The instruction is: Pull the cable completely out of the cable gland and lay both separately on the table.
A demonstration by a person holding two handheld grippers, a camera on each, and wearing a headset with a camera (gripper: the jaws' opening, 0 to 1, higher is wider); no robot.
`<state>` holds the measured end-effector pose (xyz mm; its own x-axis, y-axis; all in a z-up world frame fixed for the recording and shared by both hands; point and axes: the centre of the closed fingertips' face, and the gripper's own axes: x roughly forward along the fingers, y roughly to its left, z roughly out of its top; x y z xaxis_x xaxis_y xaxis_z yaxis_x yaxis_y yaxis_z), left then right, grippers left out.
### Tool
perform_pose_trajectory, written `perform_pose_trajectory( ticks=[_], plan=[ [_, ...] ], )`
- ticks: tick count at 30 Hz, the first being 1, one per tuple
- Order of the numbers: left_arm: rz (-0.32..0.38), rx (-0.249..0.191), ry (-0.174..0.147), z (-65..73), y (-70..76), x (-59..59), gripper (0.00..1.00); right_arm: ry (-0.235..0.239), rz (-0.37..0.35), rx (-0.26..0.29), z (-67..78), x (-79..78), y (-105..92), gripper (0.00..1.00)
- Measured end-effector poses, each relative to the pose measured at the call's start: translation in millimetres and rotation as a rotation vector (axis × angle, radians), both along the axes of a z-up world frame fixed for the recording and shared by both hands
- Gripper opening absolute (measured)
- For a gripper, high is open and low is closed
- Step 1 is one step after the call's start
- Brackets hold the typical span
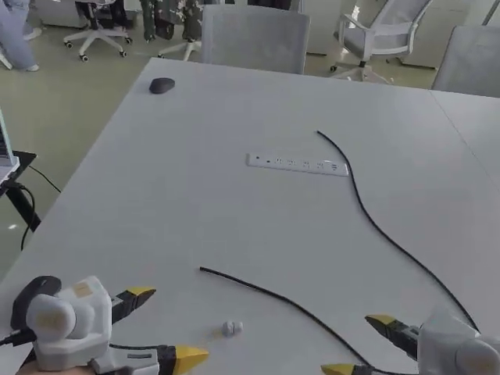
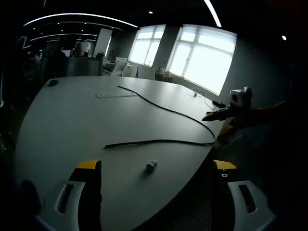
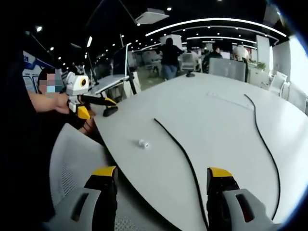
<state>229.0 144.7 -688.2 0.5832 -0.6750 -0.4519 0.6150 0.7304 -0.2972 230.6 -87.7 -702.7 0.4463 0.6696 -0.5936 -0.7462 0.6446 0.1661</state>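
Cable (image 1: 359, 195), black and thin, lies loose on the pale grey worktop (image 1: 180, 203). In the head view one end sits at lower centre of the frame. From there it runs down to the right toward the bottom edge, and another stretch climbs from the lower right to an end at upper centre. In the left gripper view it reads as one long line, bent back on itself near the worktop's edge.

Cable gland (image 1: 232, 328), small and whitish, sits on the worktop at bottom centre of the head view. It is clear of the cable, below the cable's near end and not touching it. It also shows at (image 2: 151, 166) and (image 3: 143, 143).

Left gripper (image 1: 173, 324) is at lower left of the head view, its yellow-tipped jaws spread wide with nothing between them. Right gripper (image 1: 353, 344) is at lower right, jaws likewise apart and holding nothing. Both hang at the near edge of the worktop, the gland between them, neither touching it or the cable.

White power strip (image 1: 298, 164) lies at centre frame, just left of the cable's upper stretch. Dark mouse (image 1: 162, 85) sits at upper left. Grey chair (image 1: 254, 39) stands behind the far edge.
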Motion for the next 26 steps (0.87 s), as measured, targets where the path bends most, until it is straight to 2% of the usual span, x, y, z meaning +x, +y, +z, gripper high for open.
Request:
perform_pose_trajectory(
  ticks=[3, 5, 9, 11, 14, 20, 24, 26],
  plan=[
    [0.0, 0.022, 0.012, -5.0, 3.7, -2.2, 0.97, 0.012, 0.027, 0.003, -1.9, -4.5, 2.8, 0.79],
    [-0.001, 0.048, 0.009, -7.3, 6.8, -3.8, 0.99, 0.029, 0.03, 0.01, -2.8, -7.2, 4.0, 0.8],
    [0.005, 0.051, 0.012, -8.2, 9.1, -4.7, 0.99, 0.045, 0.027, 0.049, -2.2, -11.1, 10.0, 0.89],
    [0.003, 0.054, 0.024, -9.9, 9.3, -6.0, 0.99, 0.055, 0.033, 0.046, -5.0, -14.2, 11.3, 0.92],
    [-0.001, 0.058, 0.019, -8.9, 8.4, -6.6, 0.99, 0.063, 0.044, 0.041, -8.1, -18.2, 12.4, 0.98],
    [-0.014, 0.069, 0.025, -9.2, 6.9, -8.8, 0.99, 0.075, 0.046, 0.03, -11.8, -22.6, 8.9, 0.99],
    [0.008, 0.06, 0.017, -7.4, 10.7, -5.6, 0.99, 0.073, 0.037, 0.029, -11.9, -22.4, 6.7, 0.99],
    [0.007, 0.053, 0.023, -7.4, 9.1, -6.4, 0.99, 0.075, 0.028, 0.033, -12.8, -22.0, 5.5, 0.99]
  ],
)
